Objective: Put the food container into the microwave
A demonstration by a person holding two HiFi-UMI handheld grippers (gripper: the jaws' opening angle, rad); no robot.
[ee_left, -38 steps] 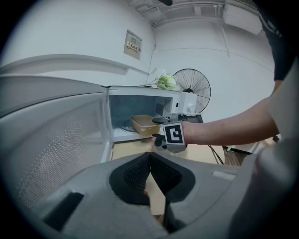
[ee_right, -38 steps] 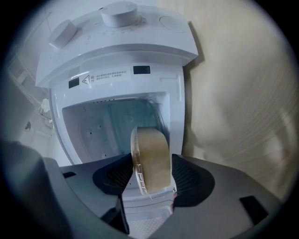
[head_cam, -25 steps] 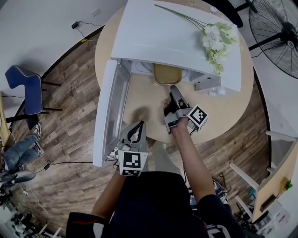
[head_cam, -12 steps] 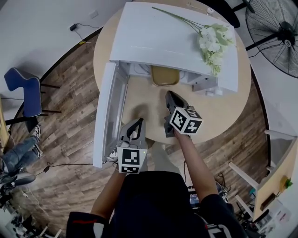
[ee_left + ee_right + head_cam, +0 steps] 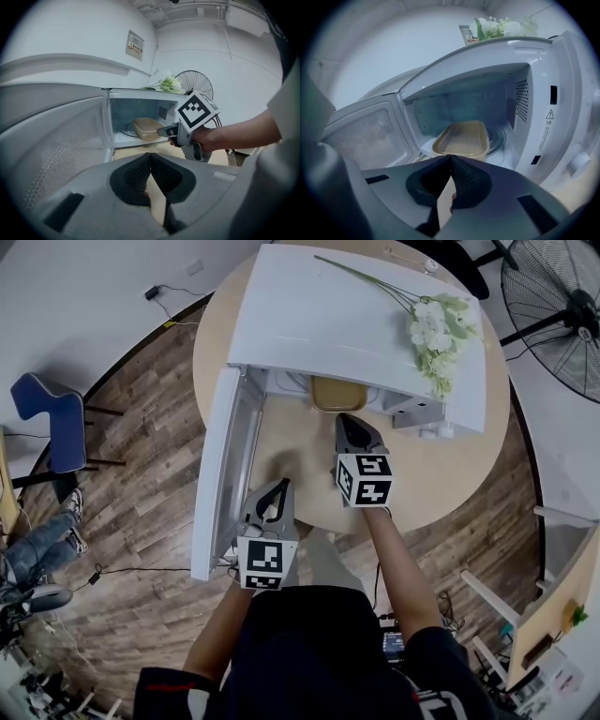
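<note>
Right gripper [image 5: 349, 421] rolled since a second ago, cube [image 5: 364, 479] now face-up, fingers [image 5: 466, 180] closed on nothing just before the open microwave [image 5: 347, 315], food container [image 5: 337, 395] inside it, left gripper [image 5: 279, 486] fingers closed, empty, above desk [image 5: 441, 474] near door [image 5: 225, 474]

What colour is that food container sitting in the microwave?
The food container is tan, clearest in the right gripper view.

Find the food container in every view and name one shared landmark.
Head view: food container at upper centre, inside the microwave mouth, ahead of the right gripper.
Left gripper view: centre, in the cavity, left of the right gripper's tips.
Right gripper view: centre, just above the shut jaws.
Shared landmark: white flowers on the microwave's top.
</note>
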